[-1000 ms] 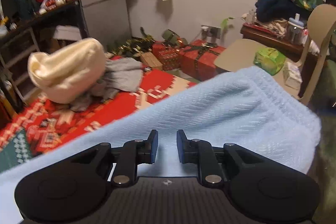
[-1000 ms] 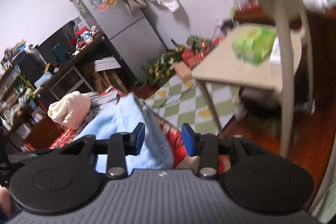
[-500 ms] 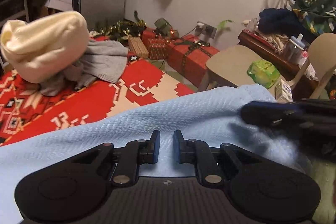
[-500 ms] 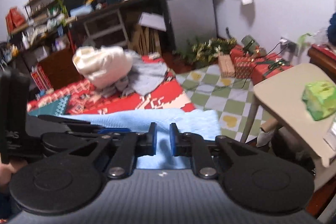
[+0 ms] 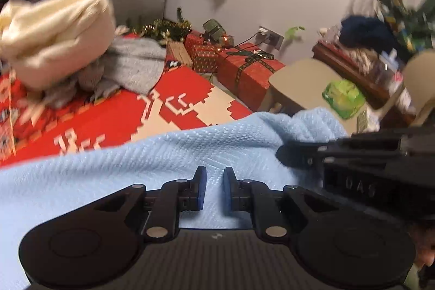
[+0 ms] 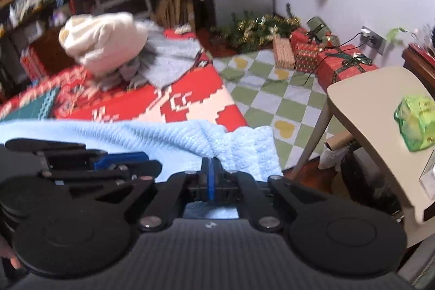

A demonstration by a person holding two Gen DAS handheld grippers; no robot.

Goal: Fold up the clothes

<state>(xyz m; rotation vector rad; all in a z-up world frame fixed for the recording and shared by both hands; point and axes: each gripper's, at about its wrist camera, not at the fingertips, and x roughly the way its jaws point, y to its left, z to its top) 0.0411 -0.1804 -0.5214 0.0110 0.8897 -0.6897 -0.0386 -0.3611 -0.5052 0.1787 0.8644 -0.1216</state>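
Note:
A light blue knit garment [image 5: 168,154] stretches across the foreground above the red patterned rug [image 5: 108,121]. My left gripper [image 5: 214,186] stands nearly shut, with blue fabric filling the narrow gap between its pads. In the right wrist view the garment [image 6: 152,137] bunches into a pinched ridge at my right gripper [image 6: 211,173], whose pads are pressed together on that edge. The right gripper [image 5: 285,156] also shows at the right of the left wrist view, tip on the cloth. The left gripper [image 6: 122,161] lies close beside it on the garment.
A cream garment [image 6: 103,42] sits on a grey one [image 6: 168,59] at the rug's far end. Wrapped gift boxes [image 6: 342,64] and tinsel line the wall. A beige chair [image 6: 375,113] with a green packet [image 6: 416,124] stands at the right, over checked floor.
My right gripper swung in from the chair side to the blue garment's right edge and shut on it. The left gripper's gap narrowed a little and the cloth sank lower.

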